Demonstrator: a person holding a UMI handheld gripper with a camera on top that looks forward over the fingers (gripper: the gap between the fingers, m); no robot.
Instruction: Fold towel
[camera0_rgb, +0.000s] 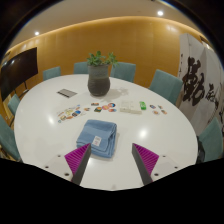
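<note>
Nearest the lens, gripper (117, 160) fingers spread wide, magenta pads (78, 158) facing inward, nothing held and nothing touched. Gap between them open over bare tabletop.

Just ahead of the fingers, closer to the left one: blue towel (97, 135), already doubled into a rough square, lying flat on the round white table (40, 125). Apart from both fingertips.

Beyond the towel, a scatter of small items across mid-table: a light flat packet (130, 105), a small green object (142, 104), some coloured bits (68, 113) to the left, a dark flat card-like thing (66, 93) further left. Any labels on them too small to read.

Past those, near the table's far side: dark pot with a green plant (99, 76), upright.

Teal chairs (165, 82) ring the table. Behind, warm wood-panelled wall (70, 48); dark screen (17, 70) on the left wall. On the right, a white hanging with large black brush characters (196, 80); cannot make out what they say. Ceiling spotlights (160, 13) lit.
</note>
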